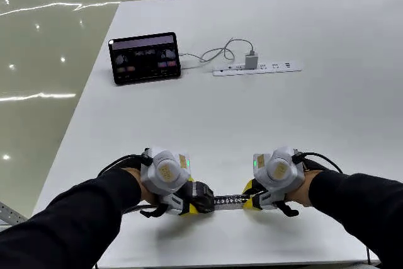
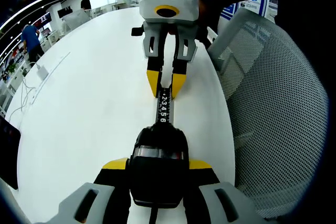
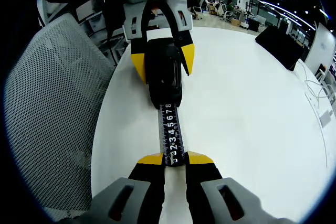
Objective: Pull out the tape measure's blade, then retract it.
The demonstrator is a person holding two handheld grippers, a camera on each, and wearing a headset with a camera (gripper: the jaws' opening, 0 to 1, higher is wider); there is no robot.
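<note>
1. The case (image 3: 165, 72) is black and sits low over the near edge of the counter (image 1: 252, 111), clamped between the yellow-tipped jaws of the left tool (image 2: 157, 164).
2. The blade (image 3: 169, 129) runs out of the case in a straight line to the right tool (image 3: 176, 159), whose jaws are closed narrow on its tip.
3. Its long axis lies left to right across the person, along the counter's near edge, so any further pull should go straight along that line (tools moving apart). Retraction would run back the same way.
4. Only a short length looks out, so the pull seems to be at an early stage.
5. Readable writing: the blade marks 1 to 8 in the right gripper view. I can read no brand on the case.
6. Farther back are a tablet (image 1: 145, 58), its screen text too small to read, and a power strip (image 1: 258, 67).
</note>
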